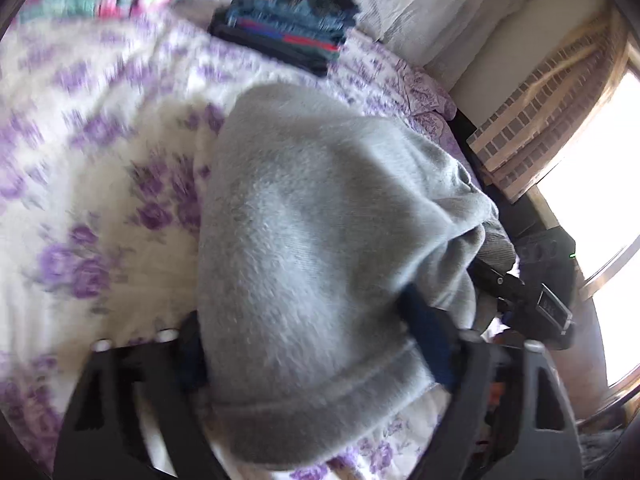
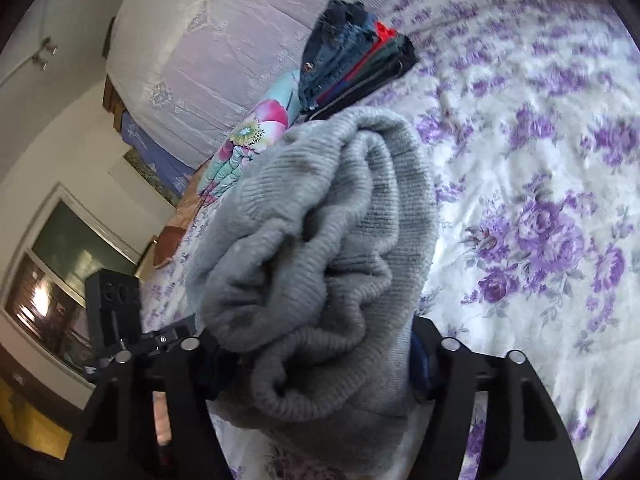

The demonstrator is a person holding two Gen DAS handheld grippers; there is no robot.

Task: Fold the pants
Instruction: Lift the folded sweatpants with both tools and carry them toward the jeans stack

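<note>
Your left tongs [image 1: 316, 360] and right tongs [image 2: 316, 364] each pinch a thick bunch of the grey pants [image 1: 320, 220]. The pants run away from both tongs along the flowered bed [image 1: 100, 152], toward the folded pile [image 1: 288, 28]. They look soft, bulky and floppy with no slip, so grip through all layers at the hem edges.

Daylight from overexposed window [image 1: 616, 184]; floral bedspread [image 1: 80, 140] motion-blurred in left view; fisheye bending, dark corners.
</note>
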